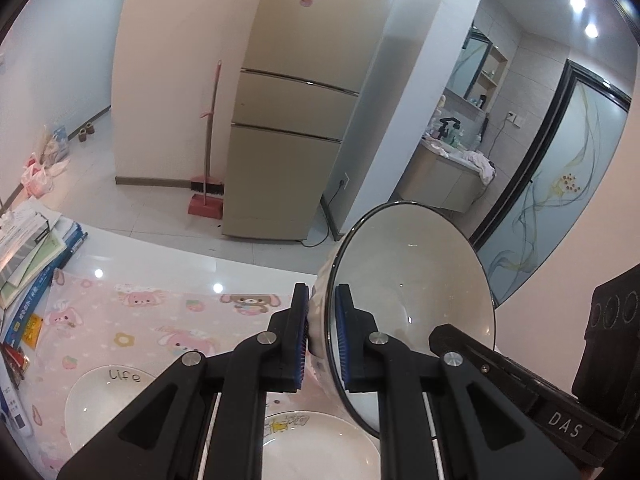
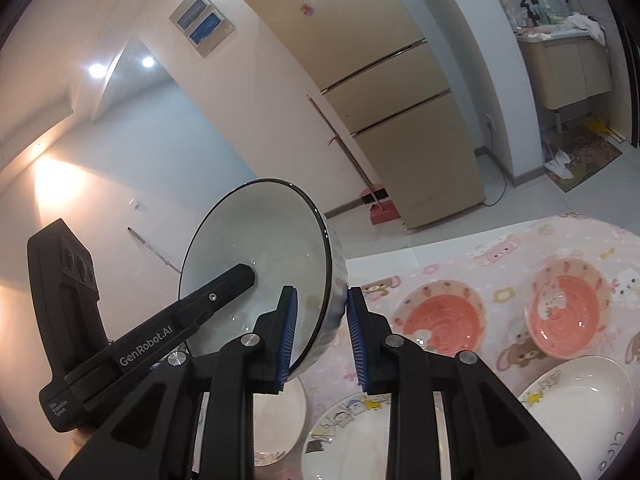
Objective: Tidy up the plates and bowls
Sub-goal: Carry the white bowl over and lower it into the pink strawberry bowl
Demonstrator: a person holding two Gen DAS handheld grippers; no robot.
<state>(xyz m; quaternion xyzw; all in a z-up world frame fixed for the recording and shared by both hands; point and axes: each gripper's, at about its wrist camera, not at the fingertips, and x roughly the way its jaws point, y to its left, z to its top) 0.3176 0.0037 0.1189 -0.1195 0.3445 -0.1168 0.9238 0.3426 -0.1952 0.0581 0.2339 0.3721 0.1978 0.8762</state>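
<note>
Left wrist view: the left gripper (image 1: 322, 334) pinches the rim of the bowl (image 1: 412, 288), tilted in mid-air above the bench (image 1: 160, 264). Right wrist view: the right gripper (image 2: 322, 338) straddles the rim, jaws apart; a thin edge hold could slip.

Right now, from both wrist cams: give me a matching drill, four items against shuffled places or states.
Items:
1. black-rimmed bowl
2. pink bowl
3. "life" plate
4. broom

Places or states:
a. leaning beside the fridge
b. white, lying on the mat
c. tilted in the air, clamped by the left gripper
d. on the mat, next to the pink plate

Pairs: 1-c, 2-d, 3-b, 4-a
</note>
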